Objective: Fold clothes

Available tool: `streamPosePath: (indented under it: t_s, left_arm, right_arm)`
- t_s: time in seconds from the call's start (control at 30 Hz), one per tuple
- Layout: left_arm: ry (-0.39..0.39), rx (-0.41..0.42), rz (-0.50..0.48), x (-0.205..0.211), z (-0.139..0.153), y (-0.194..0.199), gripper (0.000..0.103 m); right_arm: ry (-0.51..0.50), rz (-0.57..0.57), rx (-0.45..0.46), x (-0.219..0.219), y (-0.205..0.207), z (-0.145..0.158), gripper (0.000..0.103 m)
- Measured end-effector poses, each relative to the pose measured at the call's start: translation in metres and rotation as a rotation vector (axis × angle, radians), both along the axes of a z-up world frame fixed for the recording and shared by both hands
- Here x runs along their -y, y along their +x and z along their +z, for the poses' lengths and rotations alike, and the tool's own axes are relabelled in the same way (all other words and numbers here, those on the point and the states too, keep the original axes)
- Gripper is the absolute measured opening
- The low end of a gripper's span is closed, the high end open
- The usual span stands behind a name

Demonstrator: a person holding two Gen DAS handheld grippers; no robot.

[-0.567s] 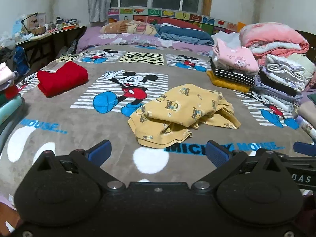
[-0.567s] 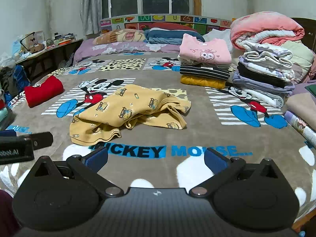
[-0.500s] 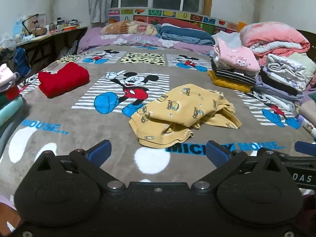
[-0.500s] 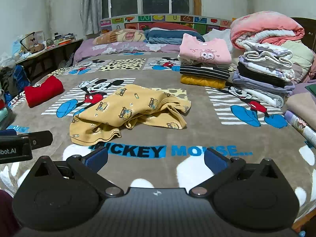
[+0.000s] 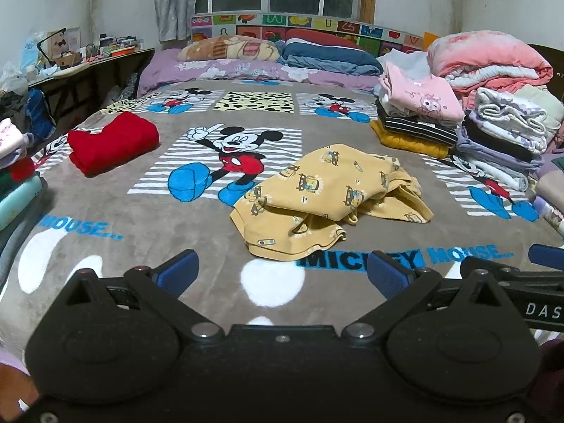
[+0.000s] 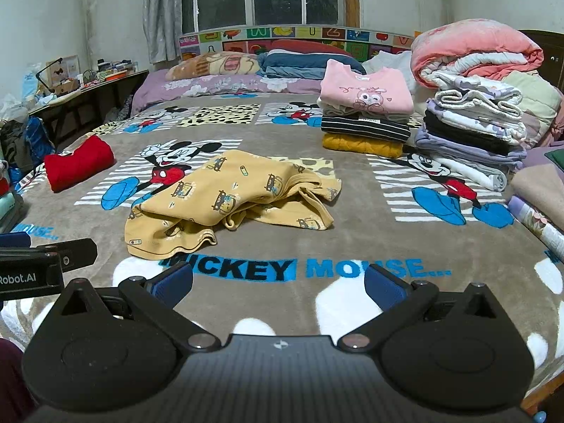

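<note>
We hold our left gripper (image 5: pixel 280 275) and right gripper (image 6: pixel 278 283) wide and empty, just short of the crumpled yellow car-print cotton garment (image 5: pixel 328 199) lying on the grey Mickey Mouse blanket (image 5: pixel 105 211). We judge the next move is reaching forward to pinch the garment's near hem and spread it flat.

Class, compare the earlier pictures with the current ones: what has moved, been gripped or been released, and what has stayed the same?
Nothing has visibly changed. The crumpled yellow garment lies in the same heap on the Mickey Mouse blanket, untouched. The left gripper and right gripper both hang short of it with jaws wide open and nothing between them. The folded red garment and the stacks of folded clothes are where they were.
</note>
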State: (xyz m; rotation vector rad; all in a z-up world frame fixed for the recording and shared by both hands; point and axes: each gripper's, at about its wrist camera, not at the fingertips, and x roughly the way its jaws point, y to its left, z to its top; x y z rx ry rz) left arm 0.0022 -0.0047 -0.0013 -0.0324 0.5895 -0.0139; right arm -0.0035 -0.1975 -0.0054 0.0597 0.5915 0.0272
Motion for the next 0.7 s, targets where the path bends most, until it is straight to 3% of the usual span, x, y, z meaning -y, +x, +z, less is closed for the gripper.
streamPosePath:
  t_s: [0.7]
  left_arm:
    - [0.005, -0.003, -0.001, 0.0031, -0.0004, 0.0000, 0.103]
  right_arm:
    - [-0.001, 0.009, -0.007, -0.0021, 0.0012, -0.0045, 0.103]
